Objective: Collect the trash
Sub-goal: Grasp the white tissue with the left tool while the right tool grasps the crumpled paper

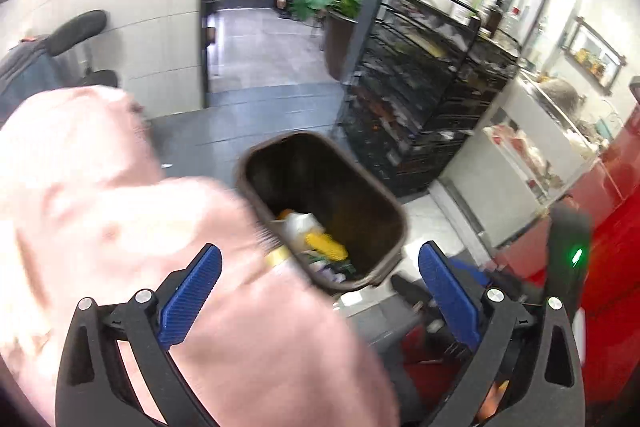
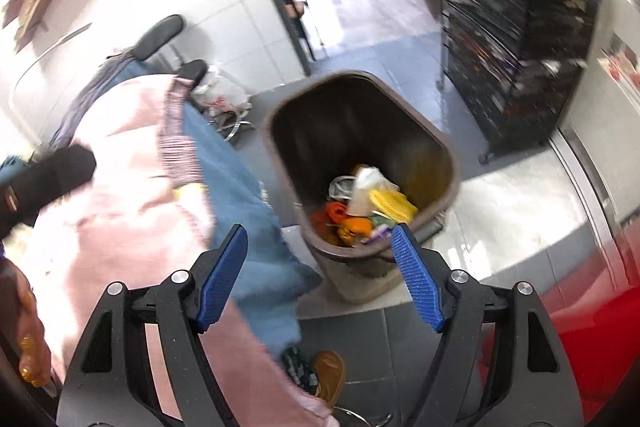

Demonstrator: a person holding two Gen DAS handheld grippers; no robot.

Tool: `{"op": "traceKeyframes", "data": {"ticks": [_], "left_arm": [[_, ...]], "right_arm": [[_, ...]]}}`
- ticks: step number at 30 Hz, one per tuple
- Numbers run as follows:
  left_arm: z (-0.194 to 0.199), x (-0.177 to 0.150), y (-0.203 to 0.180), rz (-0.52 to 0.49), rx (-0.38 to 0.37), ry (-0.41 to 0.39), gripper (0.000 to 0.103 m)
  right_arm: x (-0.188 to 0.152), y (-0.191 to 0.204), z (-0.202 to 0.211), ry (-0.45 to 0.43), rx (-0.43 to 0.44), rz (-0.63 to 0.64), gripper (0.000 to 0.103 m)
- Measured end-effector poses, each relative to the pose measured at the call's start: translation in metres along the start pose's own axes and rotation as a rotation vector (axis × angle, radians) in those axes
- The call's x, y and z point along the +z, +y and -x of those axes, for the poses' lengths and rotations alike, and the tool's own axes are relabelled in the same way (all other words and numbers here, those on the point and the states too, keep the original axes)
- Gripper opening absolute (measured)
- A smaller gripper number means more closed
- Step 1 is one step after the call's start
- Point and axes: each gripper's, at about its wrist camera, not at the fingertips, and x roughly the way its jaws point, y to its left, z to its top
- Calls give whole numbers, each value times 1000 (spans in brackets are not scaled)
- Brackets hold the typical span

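Tools, left (image 1: 320,291) and right (image 2: 320,275), wide apart, empty, above trash bin (image 2: 436,143).

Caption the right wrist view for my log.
Open right gripper above a brown bin holding mixed trash.

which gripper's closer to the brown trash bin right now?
Right, likely. The right gripper, open and empty, hangs just over the brown trash bin at its near rim; the left gripper, also open, sits slightly farther back.
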Motion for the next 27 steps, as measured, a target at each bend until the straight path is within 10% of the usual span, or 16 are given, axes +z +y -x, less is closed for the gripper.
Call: {"op": "traceKeyframes", "data": {"ticks": [17, 23, 27], "left_arm": [[99, -67, 164, 249, 492, -37, 97], [102, -85, 215, 324, 530, -15, 92], [99, -91, 230, 357, 503, 15, 66]], "right_arm": [[8, 147, 14, -2, 241, 270, 82], [-5, 192, 18, 8, 291, 358, 82], [-15, 213, 21, 18, 305, 409, 82]]}}
